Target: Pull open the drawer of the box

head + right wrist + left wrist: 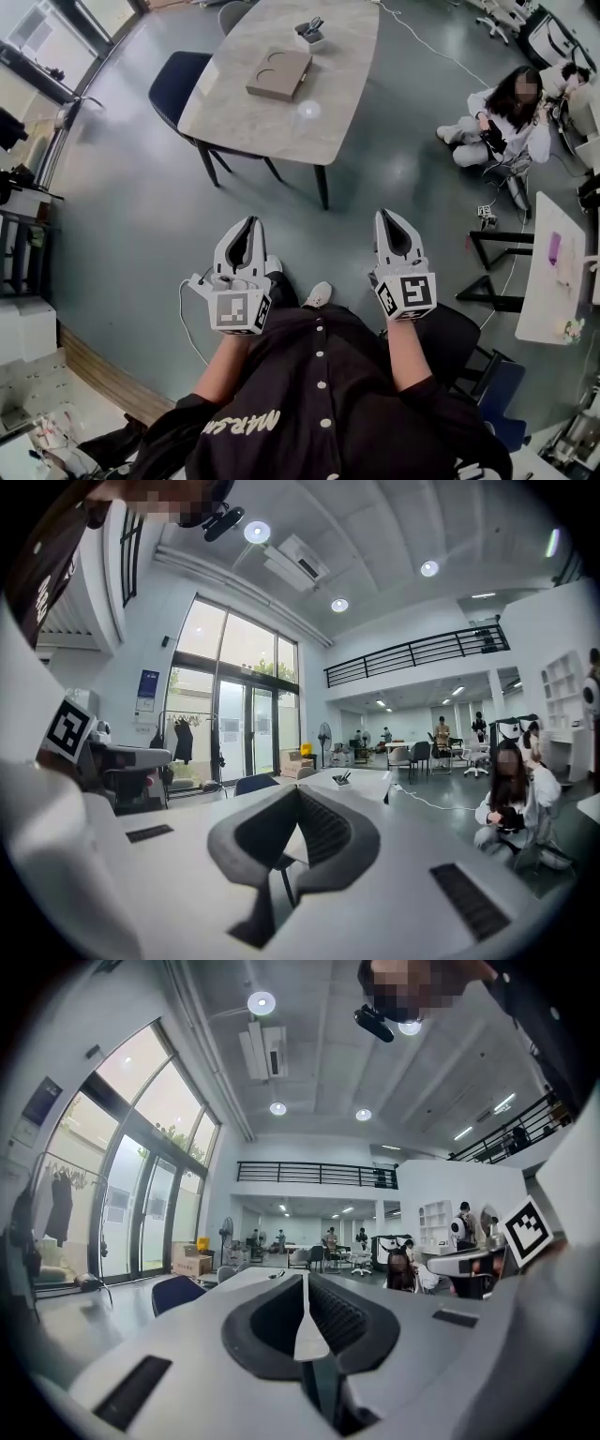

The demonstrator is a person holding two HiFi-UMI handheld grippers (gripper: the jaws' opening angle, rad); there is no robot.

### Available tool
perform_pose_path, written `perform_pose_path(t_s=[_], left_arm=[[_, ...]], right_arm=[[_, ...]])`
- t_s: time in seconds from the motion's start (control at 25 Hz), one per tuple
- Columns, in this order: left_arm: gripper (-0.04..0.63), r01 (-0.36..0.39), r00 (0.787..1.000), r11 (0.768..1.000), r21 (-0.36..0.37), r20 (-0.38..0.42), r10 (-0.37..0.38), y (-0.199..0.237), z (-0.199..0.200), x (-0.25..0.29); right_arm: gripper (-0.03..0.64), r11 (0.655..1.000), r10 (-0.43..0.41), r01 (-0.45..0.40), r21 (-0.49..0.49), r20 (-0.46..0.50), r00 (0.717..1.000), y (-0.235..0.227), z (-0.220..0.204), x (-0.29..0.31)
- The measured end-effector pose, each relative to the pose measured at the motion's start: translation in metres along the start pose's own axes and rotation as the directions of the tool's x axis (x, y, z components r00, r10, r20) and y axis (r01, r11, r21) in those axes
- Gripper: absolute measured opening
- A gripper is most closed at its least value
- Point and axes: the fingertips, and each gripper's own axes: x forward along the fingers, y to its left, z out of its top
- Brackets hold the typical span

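Observation:
The box (pixel 278 73) is a flat brown case with two round hollows in its top, lying on the pale oval table (pixel 328 103) at the far side of the head view. No drawer front shows from here. Both grippers are held close to my body, well short of the table. My left gripper (pixel 249 223) is shut with nothing between its jaws, which also meet in the left gripper view (pixel 307 1283). My right gripper (pixel 386 216) is shut and empty too, its ribbed pads (pixel 323 827) pressed together. Neither gripper view shows the box.
A small pen holder (pixel 309 35) stands on the table beyond the box. A dark blue chair (pixel 178 84) is at the table's left. A person (pixel 502 117) sits on the floor at the right, near cables and a white desk (pixel 553 272).

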Motion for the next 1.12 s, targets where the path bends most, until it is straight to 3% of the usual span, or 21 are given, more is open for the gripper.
perform_pose_path(t_s=[0.52,1.12], left_arm=[[0.026,0.033,0.999,0.999,-0.009,0.008,-0.033,0.025,0.005,0.067],[0.026,0.094,0.995,0.996,-0.008,0.028,-0.094,0.118,0.033,0.229]], right_arm=[[-0.002,1.000,-0.010,0.010,0.012,-0.019,1.000,-0.018,-0.001,0.057],[-0.002,1.000,-0.026,0.026,-0.012,-0.004,1.000,-0.047,0.037,0.236]])
